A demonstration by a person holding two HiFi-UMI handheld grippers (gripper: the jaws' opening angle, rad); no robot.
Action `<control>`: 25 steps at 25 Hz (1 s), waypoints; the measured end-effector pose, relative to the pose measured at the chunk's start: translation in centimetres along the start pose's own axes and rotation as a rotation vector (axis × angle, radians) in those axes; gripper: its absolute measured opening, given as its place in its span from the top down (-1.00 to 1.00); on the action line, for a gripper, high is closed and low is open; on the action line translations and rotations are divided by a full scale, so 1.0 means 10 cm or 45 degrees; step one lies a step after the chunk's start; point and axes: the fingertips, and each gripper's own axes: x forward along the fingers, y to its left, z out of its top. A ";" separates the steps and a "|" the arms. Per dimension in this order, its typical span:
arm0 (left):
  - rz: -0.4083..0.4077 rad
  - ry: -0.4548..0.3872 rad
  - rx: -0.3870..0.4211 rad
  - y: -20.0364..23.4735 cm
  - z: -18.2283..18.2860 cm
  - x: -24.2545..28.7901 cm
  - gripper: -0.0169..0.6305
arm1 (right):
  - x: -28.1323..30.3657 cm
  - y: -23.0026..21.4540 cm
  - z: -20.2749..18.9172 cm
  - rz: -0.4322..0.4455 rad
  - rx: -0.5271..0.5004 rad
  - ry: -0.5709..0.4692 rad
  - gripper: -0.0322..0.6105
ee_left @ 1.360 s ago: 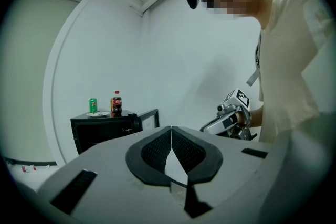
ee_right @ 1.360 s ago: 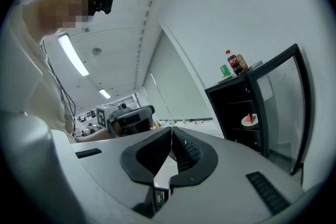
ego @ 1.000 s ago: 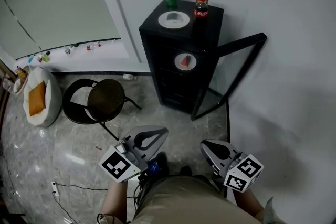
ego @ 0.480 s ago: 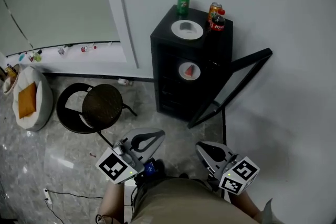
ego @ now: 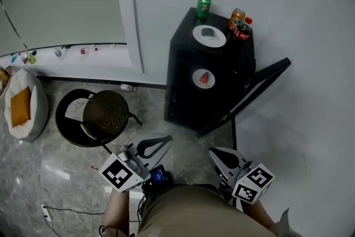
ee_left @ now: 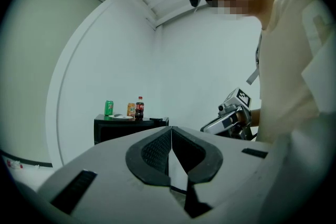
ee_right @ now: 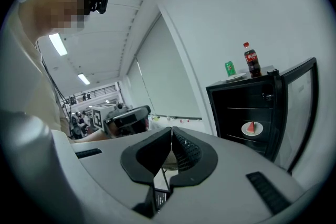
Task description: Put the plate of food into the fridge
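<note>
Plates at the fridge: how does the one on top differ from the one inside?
The plate on top sits on the roof of the black fridge and carries a small grey item. The plate inside rests on a shelf and carries a red wedge, seemingly watermelon. The plate on top looks slightly larger than the plate inside. Both are round and white.

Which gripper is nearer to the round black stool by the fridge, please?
Left. In the head view the left gripper lies just lower right of the stool; the right gripper is farther right, beyond the left one, below the open fridge door.
</note>
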 end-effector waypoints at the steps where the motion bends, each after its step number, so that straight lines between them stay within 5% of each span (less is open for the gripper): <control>1: -0.002 -0.007 -0.002 0.04 -0.01 -0.04 0.91 | 0.05 0.02 -0.01 -0.002 -0.004 0.008 0.84; 12: 0.011 -0.025 -0.049 0.34 -0.08 -0.27 0.91 | 0.42 0.17 -0.02 0.003 -0.016 0.058 0.84; 25: 0.043 0.063 -0.037 0.52 -0.13 0.09 0.91 | 0.55 -0.26 0.10 0.015 0.054 0.031 0.84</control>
